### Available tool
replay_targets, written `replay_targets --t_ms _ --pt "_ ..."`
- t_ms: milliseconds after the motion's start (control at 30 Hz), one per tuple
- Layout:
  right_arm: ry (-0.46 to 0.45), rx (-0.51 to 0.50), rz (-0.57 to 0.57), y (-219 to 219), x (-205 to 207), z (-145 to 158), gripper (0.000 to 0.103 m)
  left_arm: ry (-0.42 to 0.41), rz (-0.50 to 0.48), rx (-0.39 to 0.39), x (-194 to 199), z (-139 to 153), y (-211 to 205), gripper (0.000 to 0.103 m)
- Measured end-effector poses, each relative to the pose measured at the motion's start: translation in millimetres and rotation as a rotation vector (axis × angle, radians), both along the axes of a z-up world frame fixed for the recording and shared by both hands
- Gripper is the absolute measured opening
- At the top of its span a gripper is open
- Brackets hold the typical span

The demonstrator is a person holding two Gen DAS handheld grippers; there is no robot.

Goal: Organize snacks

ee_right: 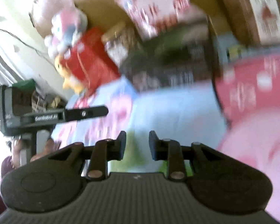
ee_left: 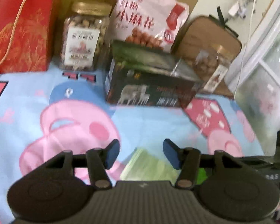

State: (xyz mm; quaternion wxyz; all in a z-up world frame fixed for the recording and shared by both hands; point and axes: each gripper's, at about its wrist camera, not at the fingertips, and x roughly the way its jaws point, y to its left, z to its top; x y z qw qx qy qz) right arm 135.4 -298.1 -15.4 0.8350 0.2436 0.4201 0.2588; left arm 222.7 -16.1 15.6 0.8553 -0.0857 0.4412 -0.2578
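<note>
In the left wrist view my left gripper [ee_left: 141,154] is open and empty above a light green packet [ee_left: 149,166] lying on the cartoon sheet. Further off stand a dark box [ee_left: 151,82], a clear jar of nuts [ee_left: 83,37] with a gold lid, a pink snack bag [ee_left: 149,16] leaning behind the box, and a second clear jar [ee_left: 211,63] at the box's right. The right wrist view is blurred: my right gripper [ee_right: 137,145] is open and empty over the same green packet [ee_right: 134,155]. The dark box [ee_right: 169,69] and pink bag [ee_right: 155,9] show tilted beyond.
A red gift box [ee_left: 20,26] stands at the far left, cardboard behind it. A tan case [ee_left: 209,35] leans at the right by a white wall. In the right wrist view the left gripper [ee_right: 52,115] sits at left, near a plush toy [ee_right: 65,31].
</note>
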Motion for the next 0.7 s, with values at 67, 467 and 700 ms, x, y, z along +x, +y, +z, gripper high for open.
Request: replay_targets --t_ms 67,467,700 --pt "0.05 0.026 0.015 7 -7 -9 0.03 0.041 -0.003 -0.009 1 -9 2 0.056" --pt "-0.066 -0.133 -0.086 46 35 -1 0.025 0.104 0.048 -0.087 -3 -29 14 0.055" --pt "-0.2 -0.303 0.055 68 10 -2 0.06 0.127 0.032 -0.121 -2 -31 16 0.055"
